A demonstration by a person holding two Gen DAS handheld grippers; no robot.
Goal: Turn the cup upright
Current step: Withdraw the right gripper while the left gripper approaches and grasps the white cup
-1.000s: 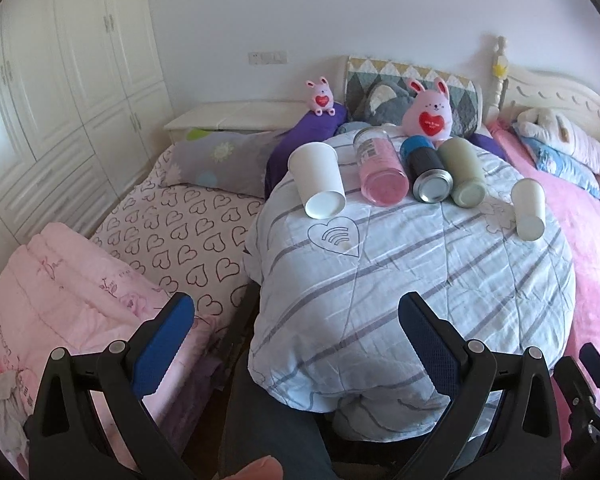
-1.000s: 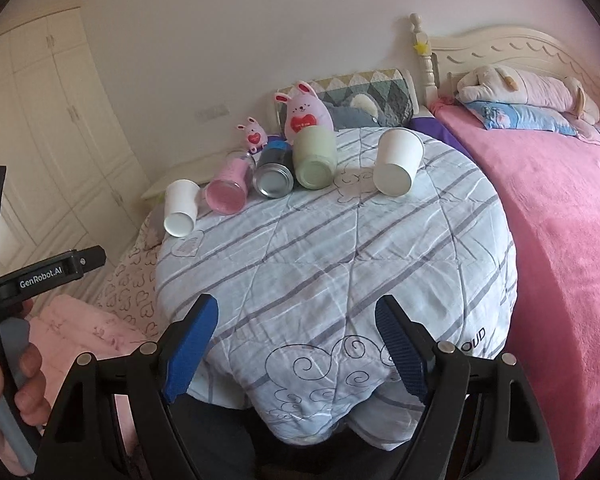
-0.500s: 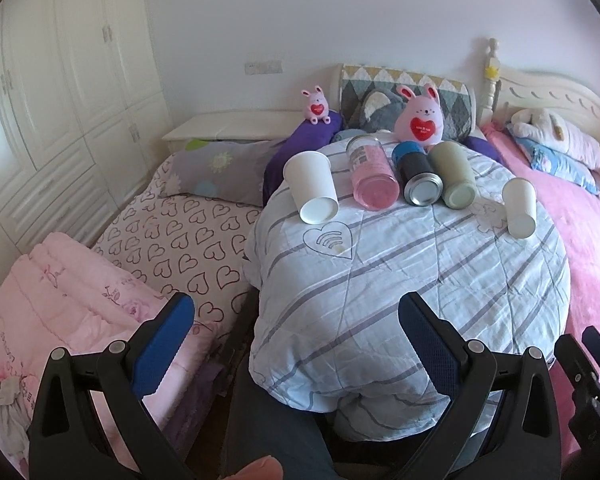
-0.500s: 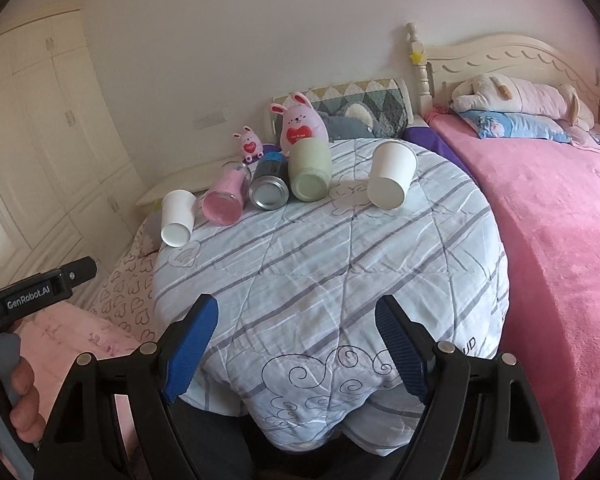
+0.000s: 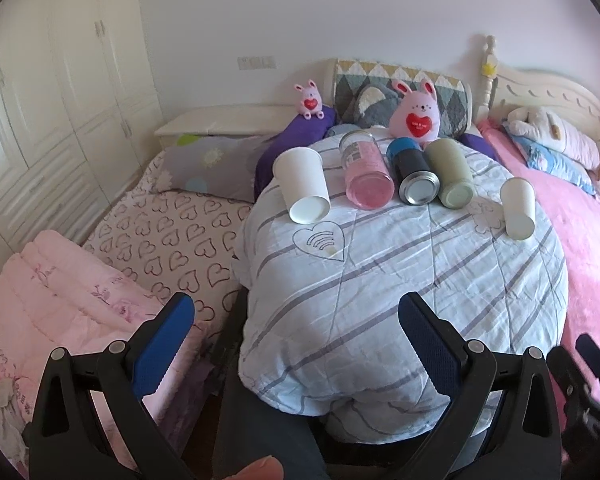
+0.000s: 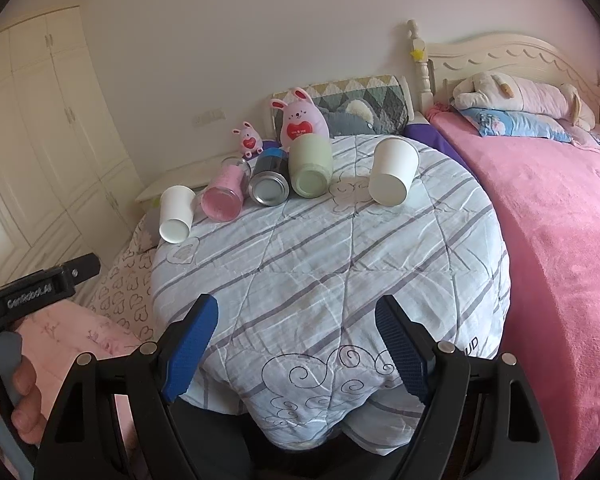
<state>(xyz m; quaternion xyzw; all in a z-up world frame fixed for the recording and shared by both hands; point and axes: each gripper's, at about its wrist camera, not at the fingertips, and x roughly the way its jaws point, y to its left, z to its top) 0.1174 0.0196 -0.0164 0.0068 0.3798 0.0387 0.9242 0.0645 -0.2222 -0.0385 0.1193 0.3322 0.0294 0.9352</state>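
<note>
I see soft, even daylight in both wrist views, with only faint shadows under the cups on the striped quilt (image 5: 400,272) and no hard glare. I note strong fisheye bending at the wardrobe (image 5: 40,100) and headboard (image 6: 512,60), plus black vignette corners. Focus is sharp centrally; the right view carries a warmer pink tint.

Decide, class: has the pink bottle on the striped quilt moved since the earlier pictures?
No. The pink bottle lies on its side touching the dark can, exactly as before; only the cameras have shifted.
</note>
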